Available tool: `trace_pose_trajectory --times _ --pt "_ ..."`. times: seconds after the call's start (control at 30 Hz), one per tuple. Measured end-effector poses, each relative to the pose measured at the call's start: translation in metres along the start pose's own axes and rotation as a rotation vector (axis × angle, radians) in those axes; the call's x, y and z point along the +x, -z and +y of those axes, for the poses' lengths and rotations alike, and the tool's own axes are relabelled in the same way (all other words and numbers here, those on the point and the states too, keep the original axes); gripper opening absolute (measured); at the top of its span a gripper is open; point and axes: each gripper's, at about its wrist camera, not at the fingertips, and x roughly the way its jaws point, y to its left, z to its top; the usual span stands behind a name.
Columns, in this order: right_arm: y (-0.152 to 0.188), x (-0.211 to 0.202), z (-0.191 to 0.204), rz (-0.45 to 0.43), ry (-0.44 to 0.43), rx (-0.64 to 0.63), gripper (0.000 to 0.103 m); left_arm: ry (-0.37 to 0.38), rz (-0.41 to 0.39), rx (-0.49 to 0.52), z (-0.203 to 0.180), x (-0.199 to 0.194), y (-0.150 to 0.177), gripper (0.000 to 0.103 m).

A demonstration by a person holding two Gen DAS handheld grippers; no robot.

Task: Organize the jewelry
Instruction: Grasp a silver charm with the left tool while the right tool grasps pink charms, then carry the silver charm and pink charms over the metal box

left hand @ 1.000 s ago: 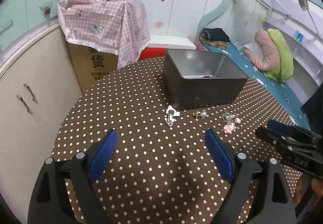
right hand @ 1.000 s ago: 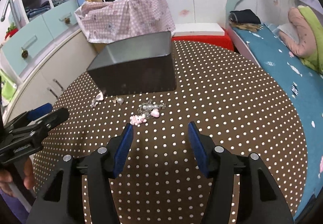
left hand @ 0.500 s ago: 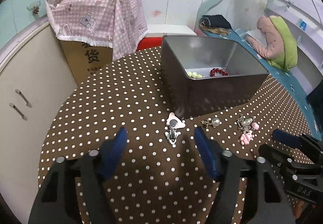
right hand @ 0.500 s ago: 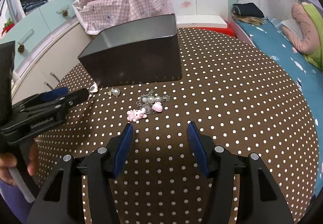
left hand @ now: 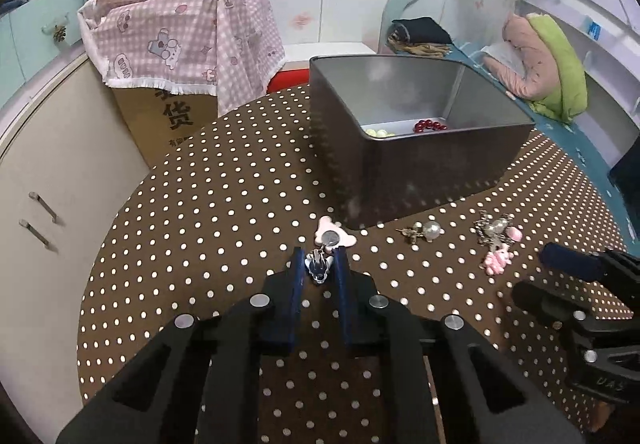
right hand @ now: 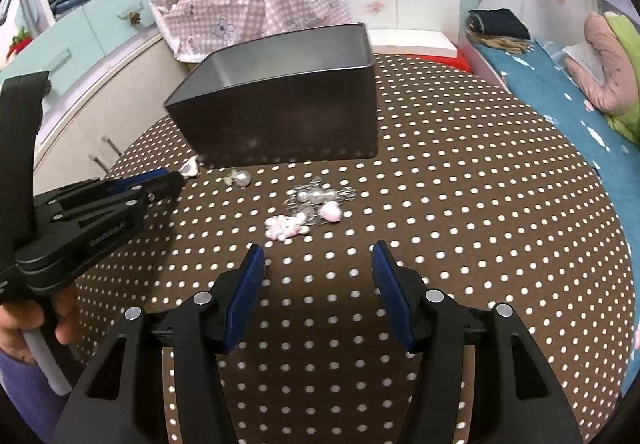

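My left gripper (left hand: 319, 264) is shut on the silver clip end of a pink hair clip (left hand: 330, 238) that lies on the polka-dot table (left hand: 200, 224) in front of the grey metal box (left hand: 420, 164). The box holds red beads (left hand: 430, 124) and pale beads (left hand: 378, 132). A pearl earring (left hand: 424, 231), a pearl charm cluster (left hand: 496, 230) and a pink bear charm (left hand: 496, 260) lie to the right. My right gripper (right hand: 318, 256) is open and empty, just short of the pink bear charm (right hand: 286, 227) and the charm cluster (right hand: 320, 198). The left gripper shows in the right wrist view (right hand: 176, 180).
A cardboard box under a pink checked cloth (left hand: 180, 40) stands behind the table at the left. A cabinet (left hand: 48, 184) is on the left, a bed (right hand: 560, 84) on the right. The table's round edge runs close on the left.
My left gripper has moved forward and down to the pink hair clip and shut on its silver end. My right gripper has stayed open and edged closer to the charms.
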Motion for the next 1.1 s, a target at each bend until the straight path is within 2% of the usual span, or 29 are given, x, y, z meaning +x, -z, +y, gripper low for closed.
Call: trace_pose_trajectory --times 0.23,0.33,0.43,0.5,0.57,0.97,1.1 --pt "-0.005 0.008 0.015 0.008 -0.016 -0.034 0.055 0.065 -0.019 -0.036 0.004 -0.019 0.010 0.013" --pt "-0.011 0.013 0.020 0.009 -0.007 -0.048 0.054 0.068 -0.025 -0.034 0.003 -0.025 0.014 0.013" --pt "-0.016 0.018 0.025 0.007 0.022 -0.071 0.048 0.086 -0.028 -0.039 0.002 -0.028 0.014 0.013" --pt "-0.018 0.021 0.029 0.005 0.046 -0.096 0.032 0.088 -0.031 -0.040 0.002 -0.029 0.015 0.013" --pt "-0.018 0.021 0.030 -0.001 0.063 -0.113 0.028 0.092 -0.029 -0.044 0.002 -0.030 0.015 0.013" --pt "-0.008 -0.002 0.017 -0.011 0.000 -0.081 0.027 0.150 -0.056 -0.038 -0.008 -0.048 0.015 0.013" --pt "-0.007 -0.019 0.010 -0.028 -0.056 -0.041 0.027 0.171 -0.068 -0.036 -0.012 -0.056 0.015 0.013"
